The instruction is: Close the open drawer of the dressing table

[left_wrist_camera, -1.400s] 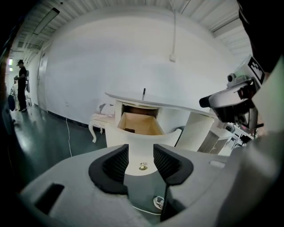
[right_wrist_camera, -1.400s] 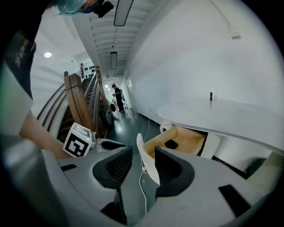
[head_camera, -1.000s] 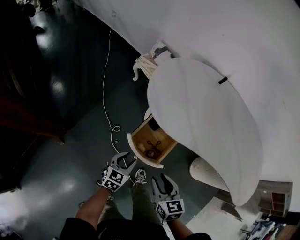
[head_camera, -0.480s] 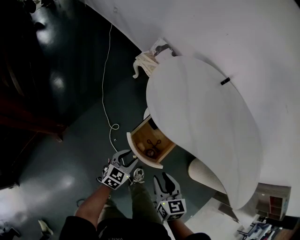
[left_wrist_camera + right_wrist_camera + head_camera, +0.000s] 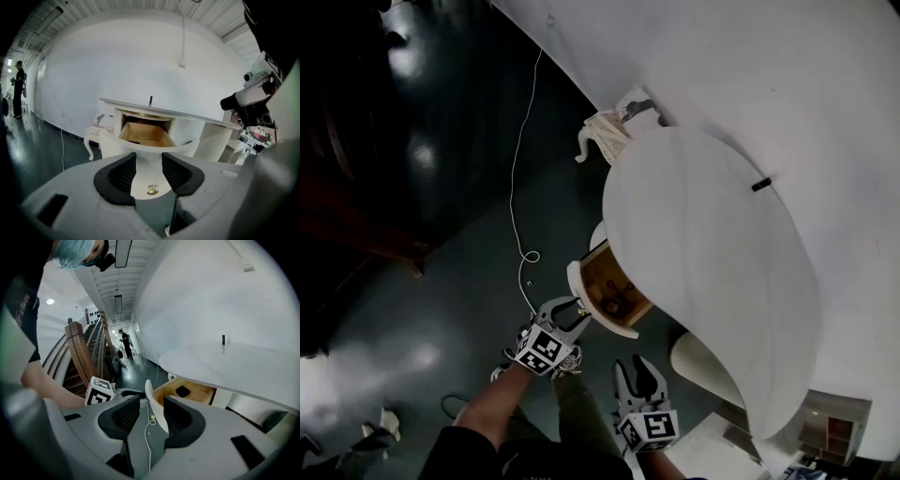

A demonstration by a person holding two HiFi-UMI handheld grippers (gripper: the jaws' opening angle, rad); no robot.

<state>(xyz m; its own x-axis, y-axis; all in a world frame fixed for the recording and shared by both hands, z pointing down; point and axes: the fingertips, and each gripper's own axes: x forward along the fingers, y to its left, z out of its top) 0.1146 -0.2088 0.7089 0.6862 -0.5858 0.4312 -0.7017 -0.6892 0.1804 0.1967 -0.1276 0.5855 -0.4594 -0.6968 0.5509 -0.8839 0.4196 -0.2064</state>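
The white dressing table (image 5: 712, 272) has its wooden drawer (image 5: 614, 291) pulled out toward me, with small dark things lying inside. My left gripper (image 5: 572, 312) is open, right at the drawer's curved white front (image 5: 586, 302). In the left gripper view the open left gripper (image 5: 149, 171) frames that front, and its brass knob (image 5: 151, 190) sits low between the jaws; I cannot tell if they touch. My right gripper (image 5: 637, 375) hangs open and empty, lower and to the right. From the right gripper (image 5: 146, 413) I see the drawer (image 5: 187, 392) side-on.
A white cable (image 5: 520, 187) trails over the dark floor. A white stool with curved legs (image 5: 602, 136) stands by the wall. A ribbed white pedestal (image 5: 703, 361) stands under the table's near end. A wooden staircase (image 5: 84, 357) rises at the left.
My left gripper has moved up to the drawer front, and less of the drawer's inside shows than a second ago. The right gripper has dropped back slightly.
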